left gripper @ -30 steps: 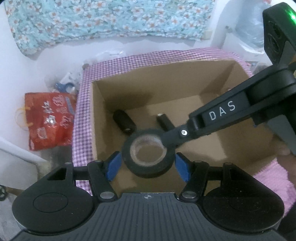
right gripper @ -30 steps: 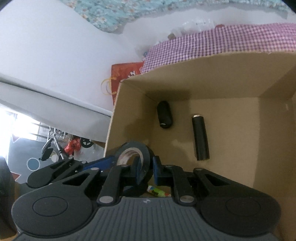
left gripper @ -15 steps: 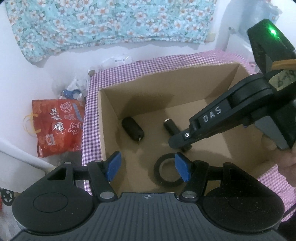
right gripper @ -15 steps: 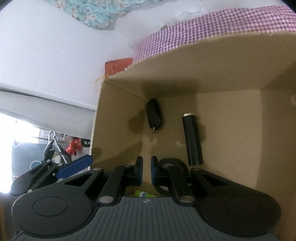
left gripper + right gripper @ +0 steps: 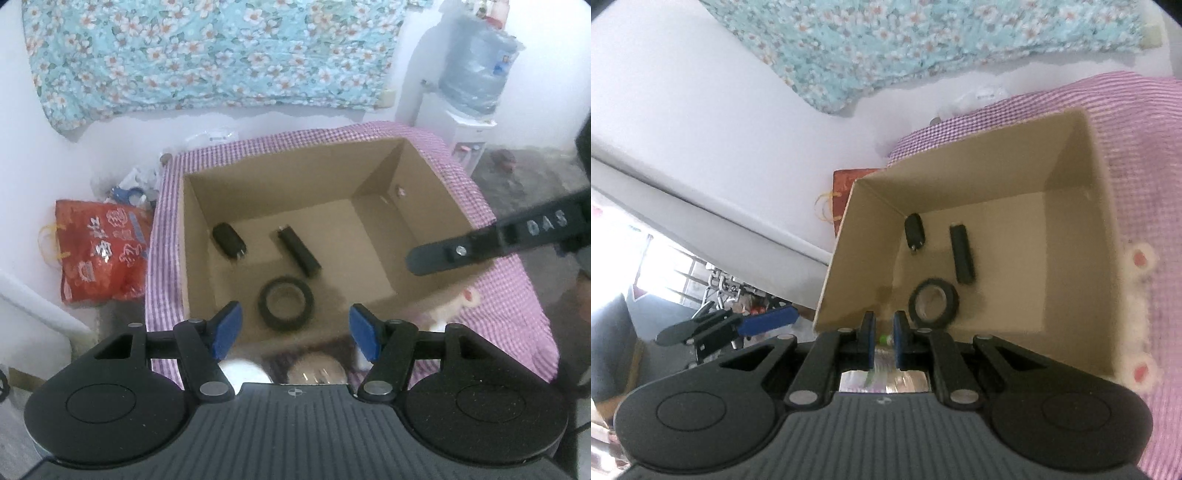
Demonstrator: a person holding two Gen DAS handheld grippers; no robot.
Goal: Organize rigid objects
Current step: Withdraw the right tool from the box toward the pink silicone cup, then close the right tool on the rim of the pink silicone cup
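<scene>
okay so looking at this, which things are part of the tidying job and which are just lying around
Part of the job: cardboard box; in it, tape roll, black cylinder, stubby black piece.

Just lying about: red bag, floral cloth, water dispenser.

The cardboard box (image 5: 373, 177) shows matt, plain brown paperboard walls with raw cut rims. Inside lies a roll of black tape (image 5: 286, 303), dull-surfaced, with a pale paper-like core; farther in, a black cylinder (image 5: 299, 252) and a stubby black object (image 5: 228, 240) look like smooth plastic with faint sheen. The box rests on pink-and-white checked cloth (image 5: 517, 295), finely woven. A floral cotton-like fabric (image 5: 207, 55) hangs on the far wall. At left, a red bag (image 5: 99, 254) appears glossy. The gripper fingers (image 5: 229, 328) carry matt blue pads on black ribbed plastic.
</scene>
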